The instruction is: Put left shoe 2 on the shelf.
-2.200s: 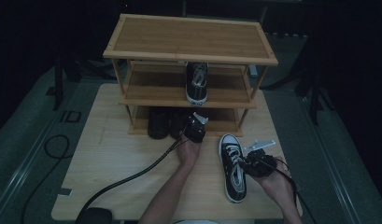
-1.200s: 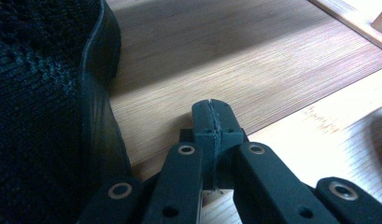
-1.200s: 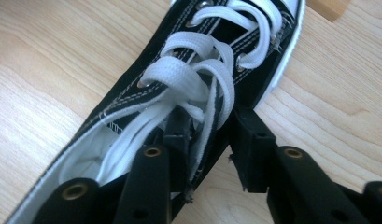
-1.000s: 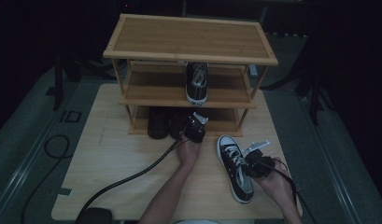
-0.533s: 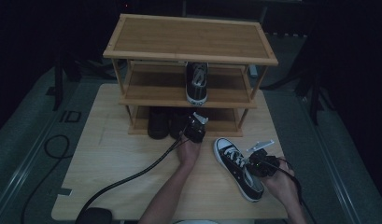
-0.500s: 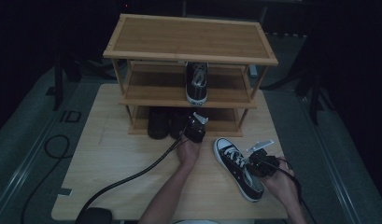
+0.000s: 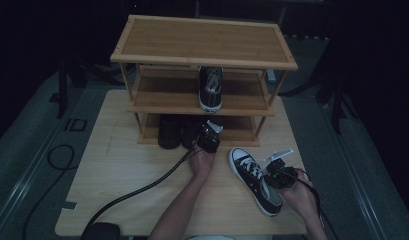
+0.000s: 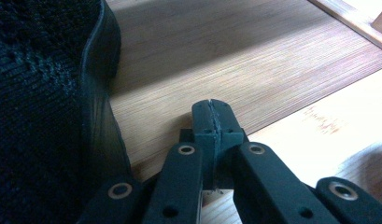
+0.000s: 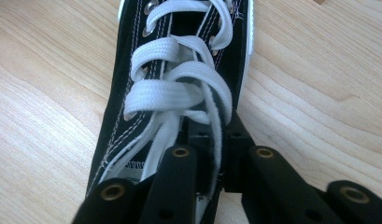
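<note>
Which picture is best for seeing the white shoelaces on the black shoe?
The right gripper view: the white shoelaces fill it up close, right above the jaws. The high view shows them small on the whole sneaker. The left gripper view faces the shelf instead.

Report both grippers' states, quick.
Left gripper: jaws shut, holding nothing, beside a dark shoe.
Right gripper: jaws shut on the black sneaker, at its laced opening.

Dark shoes under lowest shelf: details unreadable. Sneaker heel cut off by frame edge.

Dim staged recording room: lone table, wooden shoe rack, floor cables, black surroundings.
</note>
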Demonstrator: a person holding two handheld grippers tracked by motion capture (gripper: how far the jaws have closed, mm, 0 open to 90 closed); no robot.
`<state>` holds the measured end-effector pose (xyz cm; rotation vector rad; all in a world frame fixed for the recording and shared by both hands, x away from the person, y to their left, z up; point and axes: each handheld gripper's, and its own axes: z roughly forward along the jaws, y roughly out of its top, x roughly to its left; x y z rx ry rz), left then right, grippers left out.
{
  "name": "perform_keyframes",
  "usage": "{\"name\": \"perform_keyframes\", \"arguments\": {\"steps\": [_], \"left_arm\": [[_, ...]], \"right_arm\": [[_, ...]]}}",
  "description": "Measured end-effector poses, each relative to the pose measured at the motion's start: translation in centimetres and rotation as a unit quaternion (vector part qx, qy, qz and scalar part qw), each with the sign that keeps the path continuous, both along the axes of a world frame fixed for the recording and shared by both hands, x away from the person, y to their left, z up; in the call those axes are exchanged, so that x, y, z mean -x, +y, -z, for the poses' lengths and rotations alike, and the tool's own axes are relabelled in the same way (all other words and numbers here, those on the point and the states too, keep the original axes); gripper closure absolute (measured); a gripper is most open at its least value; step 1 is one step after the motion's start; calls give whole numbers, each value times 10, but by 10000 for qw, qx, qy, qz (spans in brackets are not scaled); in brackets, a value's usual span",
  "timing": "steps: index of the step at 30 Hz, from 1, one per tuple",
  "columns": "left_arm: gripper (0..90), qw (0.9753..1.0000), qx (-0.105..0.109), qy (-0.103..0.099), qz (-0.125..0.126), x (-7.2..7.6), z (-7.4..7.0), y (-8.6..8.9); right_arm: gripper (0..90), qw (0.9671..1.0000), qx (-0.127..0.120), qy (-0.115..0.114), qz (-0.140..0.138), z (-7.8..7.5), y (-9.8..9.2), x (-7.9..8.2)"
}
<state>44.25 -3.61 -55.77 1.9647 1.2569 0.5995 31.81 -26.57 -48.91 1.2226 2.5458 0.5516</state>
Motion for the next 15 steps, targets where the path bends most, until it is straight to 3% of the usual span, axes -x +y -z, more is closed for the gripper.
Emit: {"name": "perform_keyframes", "arguments": {"steps": [6,15], "left_arm": [[900,10000,0,-2,-1,0,0,0],[900,10000,0,-1,0,0,0,0]], "right_arm": [[878,9999,-3,-162,27,-1,-3,0],[880,9996,-272,-125,-11,-5,-4,-2]]}}
